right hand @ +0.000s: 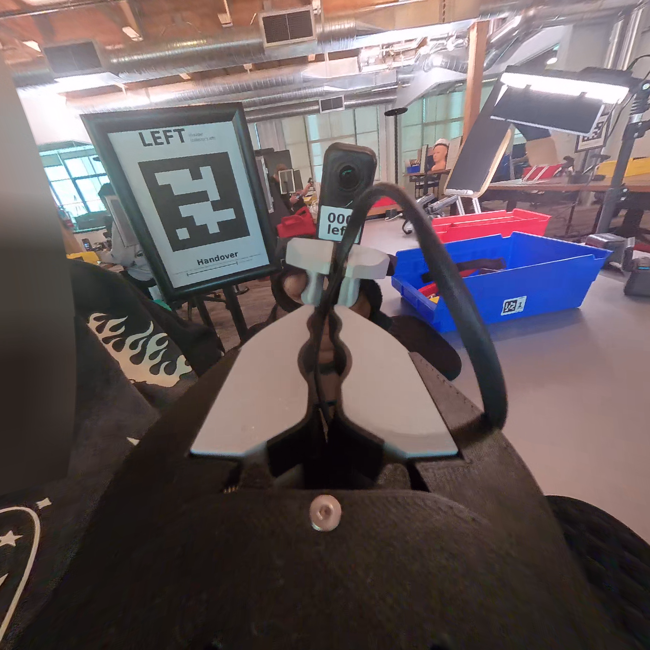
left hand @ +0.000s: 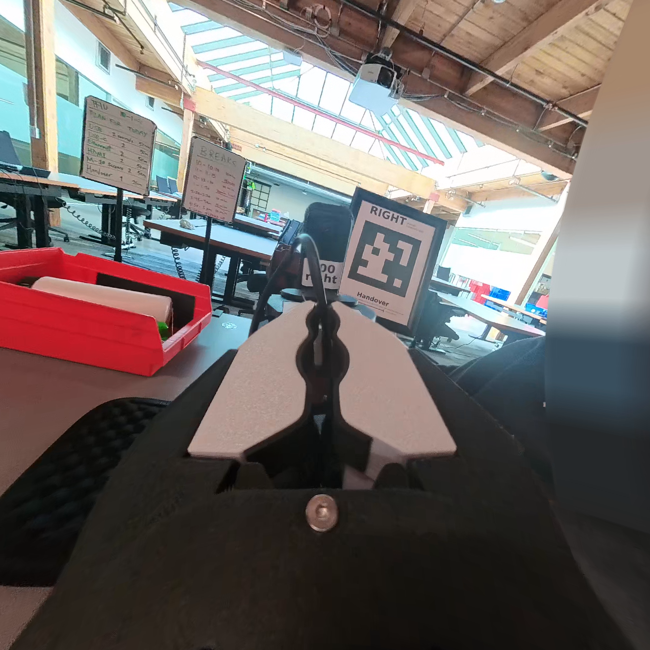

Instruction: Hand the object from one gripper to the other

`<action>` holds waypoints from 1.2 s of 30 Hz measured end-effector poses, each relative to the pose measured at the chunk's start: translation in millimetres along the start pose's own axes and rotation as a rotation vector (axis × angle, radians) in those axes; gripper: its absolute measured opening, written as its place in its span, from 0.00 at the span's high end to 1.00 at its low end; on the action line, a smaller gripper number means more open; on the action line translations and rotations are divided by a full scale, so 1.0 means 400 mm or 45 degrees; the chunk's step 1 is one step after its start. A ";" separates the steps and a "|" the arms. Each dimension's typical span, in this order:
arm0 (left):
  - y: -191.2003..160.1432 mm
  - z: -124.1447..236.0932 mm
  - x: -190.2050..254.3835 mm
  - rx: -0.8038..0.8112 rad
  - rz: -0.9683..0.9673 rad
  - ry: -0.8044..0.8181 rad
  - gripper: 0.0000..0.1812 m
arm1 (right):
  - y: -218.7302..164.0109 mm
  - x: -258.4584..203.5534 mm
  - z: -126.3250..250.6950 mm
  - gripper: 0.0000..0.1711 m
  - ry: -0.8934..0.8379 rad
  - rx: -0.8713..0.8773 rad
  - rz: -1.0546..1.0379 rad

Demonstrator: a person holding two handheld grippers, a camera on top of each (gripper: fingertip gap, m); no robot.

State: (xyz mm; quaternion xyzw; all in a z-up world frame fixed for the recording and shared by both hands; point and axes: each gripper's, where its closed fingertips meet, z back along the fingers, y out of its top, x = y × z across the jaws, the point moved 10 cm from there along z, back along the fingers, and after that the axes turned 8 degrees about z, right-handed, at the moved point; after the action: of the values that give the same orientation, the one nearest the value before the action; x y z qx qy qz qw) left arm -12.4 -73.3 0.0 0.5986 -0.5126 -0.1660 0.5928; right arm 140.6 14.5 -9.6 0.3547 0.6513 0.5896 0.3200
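Observation:
A black cable (right hand: 436, 246) runs between the two grippers, which face each other tip to tip. In the left wrist view my left gripper (left hand: 322, 307) is shut on the cable (left hand: 306, 246). A metal connector end (left hand: 318, 346) lies between its grey fingers. The right gripper's black camera (left hand: 327, 228) stands just beyond. In the right wrist view my right gripper (right hand: 322, 311) is shut on the same cable, which arcs over to its right side. The left gripper (right hand: 332, 281) clamps the cable with its white fingertips right in front of it.
A red bin (left hand: 88, 337) with a white roll (left hand: 102, 299) sits on the grey table at the left. A blue bin (right hand: 475, 299) and a red bin (right hand: 492, 221) sit at the right. Framed marker signs (left hand: 387, 260) (right hand: 190, 200) stand behind. A dark flame-print sleeve (right hand: 140, 344) is close by. My left and right fingertips are right by each other.

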 end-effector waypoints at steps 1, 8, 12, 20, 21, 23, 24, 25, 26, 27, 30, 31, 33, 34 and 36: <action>0.000 -0.001 -0.001 0.004 0.005 0.005 0.94 | 0.002 0.001 0.002 0.97 0.003 0.001 0.001; -0.012 0.007 -0.009 -0.227 -0.031 0.015 0.88 | 0.024 0.008 0.032 0.98 -0.049 0.056 -0.020; -0.024 -0.008 -0.001 -0.274 -0.111 0.028 0.98 | 0.030 0.010 0.041 0.98 -0.050 0.086 -0.045; -0.001 0.005 -0.006 -0.046 -0.013 0.010 0.97 | 0.011 0.010 0.021 0.85 0.011 0.014 -0.077; 0.001 0.007 -0.008 -0.018 0.001 0.006 0.97 | 0.005 0.008 0.012 0.85 0.027 -0.013 -0.068; 0.002 0.007 -0.010 0.020 0.018 0.007 0.96 | -0.004 0.003 -0.002 0.89 0.031 -0.042 -0.042; 0.002 0.007 -0.010 0.025 0.020 0.003 0.95 | -0.006 0.003 -0.005 0.93 0.014 -0.038 -0.029; 0.003 0.007 -0.009 0.032 0.024 0.000 0.95 | -0.005 0.003 -0.003 0.97 -0.004 -0.028 -0.014; 0.004 0.008 -0.009 0.037 0.020 0.006 0.94 | -0.003 0.004 0.000 0.97 -0.003 -0.024 -0.005; 0.004 0.009 -0.009 0.030 0.006 0.018 0.93 | 0.001 0.005 0.004 0.97 0.000 -0.019 -0.011; 0.002 0.014 -0.008 -0.073 -0.036 0.012 0.88 | 0.014 0.008 0.021 0.97 -0.020 0.023 -0.028; -0.002 0.013 -0.009 -0.131 -0.042 0.012 0.86 | 0.017 0.010 0.025 0.97 -0.039 0.031 -0.024; -0.015 0.005 -0.010 -0.251 -0.074 0.028 0.86 | 0.022 0.013 0.032 0.97 -0.063 0.057 -0.026; -0.023 -0.002 -0.009 -0.294 -0.098 0.042 0.86 | 0.023 0.013 0.034 0.97 -0.065 0.069 -0.036; -0.035 -0.018 -0.007 -0.328 -0.141 0.056 0.92 | 0.024 0.013 0.035 0.97 -0.060 0.081 -0.052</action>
State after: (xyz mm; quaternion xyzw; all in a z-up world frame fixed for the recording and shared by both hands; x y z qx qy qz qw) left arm -1.8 -70.2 -11.9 0.5482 -0.4401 -0.2497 0.6658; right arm 150.1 27.0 -1.4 0.3650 0.6690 0.5536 0.3358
